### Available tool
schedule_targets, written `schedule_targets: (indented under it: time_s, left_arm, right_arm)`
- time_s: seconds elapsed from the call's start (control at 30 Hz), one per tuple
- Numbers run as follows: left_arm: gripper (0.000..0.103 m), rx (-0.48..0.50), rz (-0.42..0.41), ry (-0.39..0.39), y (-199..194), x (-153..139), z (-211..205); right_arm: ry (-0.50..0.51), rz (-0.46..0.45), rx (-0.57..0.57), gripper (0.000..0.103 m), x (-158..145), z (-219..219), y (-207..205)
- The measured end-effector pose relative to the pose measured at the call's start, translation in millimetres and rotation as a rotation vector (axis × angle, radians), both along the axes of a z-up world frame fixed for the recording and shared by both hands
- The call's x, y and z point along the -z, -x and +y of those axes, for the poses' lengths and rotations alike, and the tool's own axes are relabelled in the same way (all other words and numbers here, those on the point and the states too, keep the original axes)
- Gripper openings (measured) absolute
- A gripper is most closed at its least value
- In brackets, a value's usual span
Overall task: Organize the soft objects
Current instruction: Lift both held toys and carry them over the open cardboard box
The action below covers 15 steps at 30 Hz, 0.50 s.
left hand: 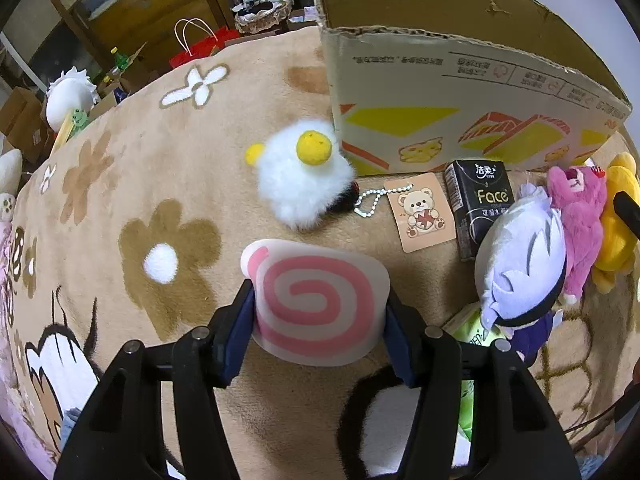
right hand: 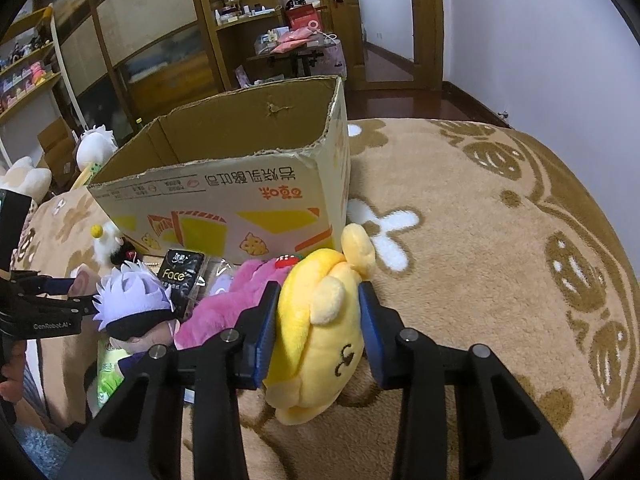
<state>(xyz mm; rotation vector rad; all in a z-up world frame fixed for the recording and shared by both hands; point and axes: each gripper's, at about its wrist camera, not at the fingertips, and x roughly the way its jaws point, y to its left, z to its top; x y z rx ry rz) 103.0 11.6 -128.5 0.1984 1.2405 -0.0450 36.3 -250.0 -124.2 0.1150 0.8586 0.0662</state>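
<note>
The white soft piece with a pink spiral (left hand: 318, 302) sits upright on the tan blanket (left hand: 192, 152), directly between the blue pads of the left gripper (left hand: 319, 332); both pads touch its sides, so the fingers (left hand: 236, 336) are closed on it at a partial opening. The yellow plush (right hand: 320, 332) lies on the same blanket, clamped at its middle by the right gripper (right hand: 319, 328), whose fingers (right hand: 266, 338) press into its sides. Just beside the yellow plush lies a pink plush (right hand: 228, 304), and against that a doll with pale lavender hair (right hand: 134, 300), which rests on a green packet (right hand: 108, 368). Behind the doll stands a black tissue pack marked "Face" (left hand: 480, 204), with a bear tag on a bead chain (left hand: 422, 210) next to it. A white fluffy toy with yellow knobs (left hand: 302, 170) lies just beyond the spiral piece, close to the front wall of an open cardboard box (right hand: 240, 184), which stands upright on the blanket with printing upside down along its rim. The blanket carries brown and white flower patterns and covers a wide soft surface. Beyond its edge, the room shows wooden shelving (right hand: 256, 20), a red paper bag with white handles (left hand: 200, 46), a wicker basket (left hand: 262, 14), a white-haired plush (left hand: 70, 92), a wooden door (right hand: 352, 20) and a dark polished floor (right hand: 404, 96).
</note>
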Motion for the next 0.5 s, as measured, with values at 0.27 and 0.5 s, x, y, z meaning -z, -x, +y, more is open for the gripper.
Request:
schedule_targets:
  time_s: [0.27, 0.5]
  left_arm:
    - [0.045, -0.007, -0.015, 0.010, 3.8, -5.9, 2.0]
    - [0.042, -0.017, -0.040, 0.035, 6.7, -11.6, 5.7]
  right_arm:
    - [0.037, -0.017, -0.010, 0.039, -2.7, 4.5, 4.5]
    - [0.047, -0.049, 0.017, 0.037, -9.3, 4.6, 11.6]
